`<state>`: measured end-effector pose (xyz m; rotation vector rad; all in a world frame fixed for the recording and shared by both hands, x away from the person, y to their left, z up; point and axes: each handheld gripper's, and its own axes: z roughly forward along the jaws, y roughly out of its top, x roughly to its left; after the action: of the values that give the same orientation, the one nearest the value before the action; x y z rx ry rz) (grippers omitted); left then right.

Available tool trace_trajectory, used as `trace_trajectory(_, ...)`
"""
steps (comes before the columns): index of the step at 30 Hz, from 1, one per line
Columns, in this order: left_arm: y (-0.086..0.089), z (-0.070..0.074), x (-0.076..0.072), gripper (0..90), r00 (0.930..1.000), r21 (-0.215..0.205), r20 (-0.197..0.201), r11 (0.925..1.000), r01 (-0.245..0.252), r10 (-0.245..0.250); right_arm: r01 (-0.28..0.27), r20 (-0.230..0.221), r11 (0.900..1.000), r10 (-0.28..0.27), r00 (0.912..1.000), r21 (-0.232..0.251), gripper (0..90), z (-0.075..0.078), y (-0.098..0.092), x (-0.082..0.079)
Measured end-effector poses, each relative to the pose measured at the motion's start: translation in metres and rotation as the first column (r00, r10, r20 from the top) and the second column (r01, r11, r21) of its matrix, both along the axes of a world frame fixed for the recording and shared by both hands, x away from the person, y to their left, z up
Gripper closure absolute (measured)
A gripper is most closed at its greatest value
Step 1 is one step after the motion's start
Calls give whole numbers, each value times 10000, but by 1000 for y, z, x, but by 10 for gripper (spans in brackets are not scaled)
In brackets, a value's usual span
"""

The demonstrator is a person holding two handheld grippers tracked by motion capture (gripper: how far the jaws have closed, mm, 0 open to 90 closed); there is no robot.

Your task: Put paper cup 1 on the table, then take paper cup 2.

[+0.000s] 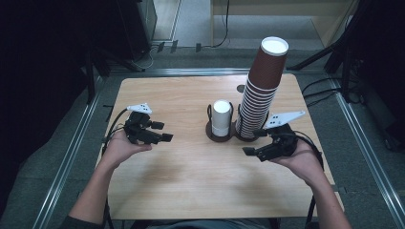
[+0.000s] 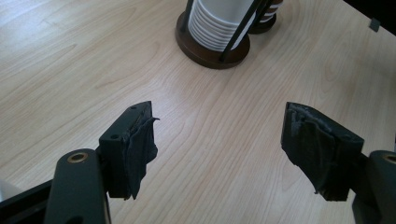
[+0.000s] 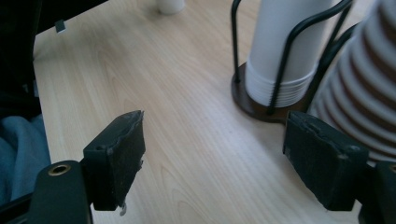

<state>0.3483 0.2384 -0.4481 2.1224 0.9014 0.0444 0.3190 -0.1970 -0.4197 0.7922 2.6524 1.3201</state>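
Observation:
A short stack of white cups [image 1: 221, 116] stands upside down in a dark wire holder [image 1: 210, 130] at the table's middle. Beside it to the right rises a tall, slightly leaning stack of brown ribbed cups [image 1: 260, 90]. My left gripper [image 1: 164, 131] is held over the table's left side, open and empty, pointing toward the holder. My right gripper [image 1: 253, 142] hovers just in front of the brown stack, open and empty. In the left gripper view the left gripper [image 2: 219, 135] faces the white cups [image 2: 217, 23]. In the right gripper view the right gripper [image 3: 215, 149] faces the white cups [image 3: 285, 46] and brown cups [image 3: 364, 93].
The wooden table [image 1: 191, 181] has bare surface in front of the holder and on the left. A small dark hole [image 1: 240, 88] lies behind the cups. Metal rails [image 1: 71, 148] run along both sides. Dark stands and cables sit beyond the far edge.

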Motion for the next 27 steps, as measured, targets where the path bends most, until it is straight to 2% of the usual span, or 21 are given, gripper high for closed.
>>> trace_trajectory(2, -2, 0, -2, 282, 9999, 170, 156, 9999, 5, -8, 71, 46, 10000, -72, 10000, 38, 211, 9, -6, 2)
trace_trajectory(4, -4, 0, -2, 304, 10000, 154, 76, 9999, 1, -2, 195, 177, 9998, -194, 9997, -20, 210, 18, -11, 4)
trace_trajectory(9, -4, 1, -3, 353, 9999, -91, 29, 9998, 165, -165, 305, 200, 9995, -307, 9993, 95, 206, 38, -22, 6)
trace_trajectory(13, -6, 2, -4, 386, 9998, -49, 62, 9998, 199, -199, 334, 390, 9992, -325, 9987, -224, 208, 55, -27, 8)
trace_trajectory(16, -8, 1, -4, 391, 9996, 48, -20, 9996, 279, -279, 294, 523, 9994, -285, 9982, -171, 208, 69, -32, 11)
trace_trajectory(18, -10, 0, -5, 394, 9994, 78, -11, 9994, 342, -342, 434, 734, 9983, -405, 9965, -379, 208, 77, -37, 13)
trace_trajectory(22, -11, 0, -5, 402, 9991, 77, -62, 9991, 420, -420, 594, 802, 9975, -562, 9952, -383, 203, 90, -44, 18)
trace_trajectory(23, -12, 0, -5, 405, 9991, 133, -34, 9990, 432, -431, 689, 839, 9968, -654, 9943, -401, 188, 97, -47, 23)
trace_trajectory(27, -14, 1, -7, 435, 9986, 276, 225, 9985, 480, -486, 942, 1067, 9948, -895, 9902, -393, 176, 111, -51, 32)
